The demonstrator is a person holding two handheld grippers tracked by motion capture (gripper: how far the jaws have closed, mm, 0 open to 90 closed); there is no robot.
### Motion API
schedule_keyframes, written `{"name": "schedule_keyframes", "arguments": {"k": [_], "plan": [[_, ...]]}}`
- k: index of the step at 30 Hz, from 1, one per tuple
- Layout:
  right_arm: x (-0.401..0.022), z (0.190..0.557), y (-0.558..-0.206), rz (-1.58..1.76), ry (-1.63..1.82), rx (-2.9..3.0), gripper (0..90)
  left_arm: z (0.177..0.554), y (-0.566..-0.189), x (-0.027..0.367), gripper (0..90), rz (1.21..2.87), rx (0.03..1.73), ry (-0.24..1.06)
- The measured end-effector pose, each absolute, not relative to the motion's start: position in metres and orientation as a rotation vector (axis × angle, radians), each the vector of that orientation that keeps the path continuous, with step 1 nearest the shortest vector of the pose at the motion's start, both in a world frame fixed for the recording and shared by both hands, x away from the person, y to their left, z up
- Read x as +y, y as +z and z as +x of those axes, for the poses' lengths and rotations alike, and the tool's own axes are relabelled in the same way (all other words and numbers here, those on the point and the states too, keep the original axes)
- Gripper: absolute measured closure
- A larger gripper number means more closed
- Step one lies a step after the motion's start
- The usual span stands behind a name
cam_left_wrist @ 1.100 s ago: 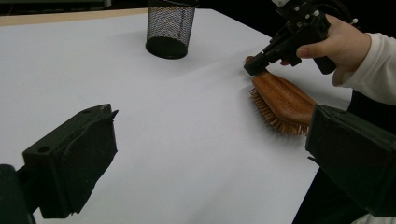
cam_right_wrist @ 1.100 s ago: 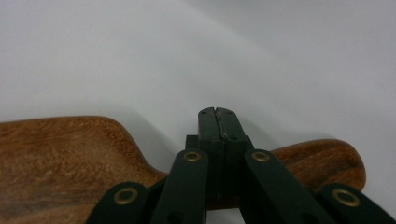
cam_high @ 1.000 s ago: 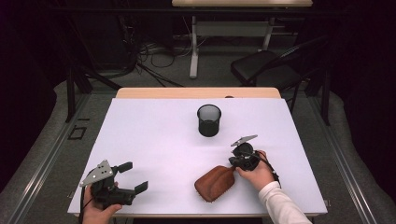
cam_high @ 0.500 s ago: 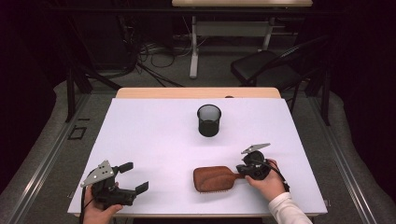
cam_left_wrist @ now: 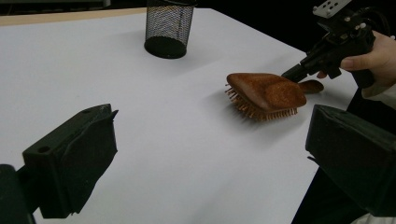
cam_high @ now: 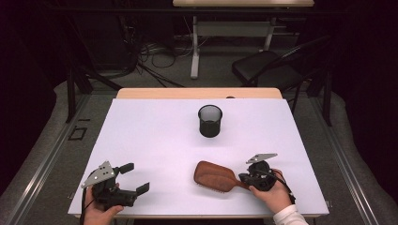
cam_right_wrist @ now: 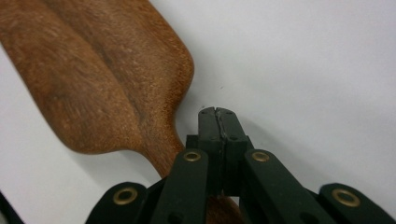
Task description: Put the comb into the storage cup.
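A brown wooden hairbrush [cam_high: 216, 176] lies bristles down on the white table [cam_high: 155, 136], head to the left and handle to the right. In the left gripper view the hairbrush [cam_left_wrist: 266, 91] shows its bristles against the tabletop. My right gripper [cam_high: 244, 178] is at the handle with its jaws pressed together and nothing between the tips. In the right gripper view the hairbrush [cam_right_wrist: 93, 70] runs its handle under and just left of the right gripper [cam_right_wrist: 217, 112]. The right gripper [cam_left_wrist: 292, 74] lies over the handle. My left gripper [cam_high: 135, 177] rests open at the front left, well apart from the brush.
A black mesh cup [cam_high: 210, 120] stands upright in the middle of the table, behind the brush; the mesh cup [cam_left_wrist: 168, 28] looks empty from here. The table's front edge runs just below both hands. A dark chair [cam_high: 267, 68] stands beyond the far right corner.
My right gripper has moved right and toward the front edge. The brush has swung from a raised, angled pose to lying flat with its handle at the gripper. The left gripper has stayed put.
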State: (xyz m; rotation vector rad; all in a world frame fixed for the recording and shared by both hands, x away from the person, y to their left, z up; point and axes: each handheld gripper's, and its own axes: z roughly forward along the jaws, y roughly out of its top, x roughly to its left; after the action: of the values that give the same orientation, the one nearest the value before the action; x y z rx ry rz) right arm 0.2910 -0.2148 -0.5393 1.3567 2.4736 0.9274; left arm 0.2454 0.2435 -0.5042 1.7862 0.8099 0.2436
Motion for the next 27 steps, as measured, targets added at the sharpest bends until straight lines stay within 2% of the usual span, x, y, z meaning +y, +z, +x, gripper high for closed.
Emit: {"name": "schedule_keyframes", "arguments": {"k": [27], "plan": [[-0.210, 0.266, -0.538, 1.318, 0.987, 2.510, 89.0, 0.246, -0.505, 0.244, 2.0, 1.787, 0.809, 0.247]]}}
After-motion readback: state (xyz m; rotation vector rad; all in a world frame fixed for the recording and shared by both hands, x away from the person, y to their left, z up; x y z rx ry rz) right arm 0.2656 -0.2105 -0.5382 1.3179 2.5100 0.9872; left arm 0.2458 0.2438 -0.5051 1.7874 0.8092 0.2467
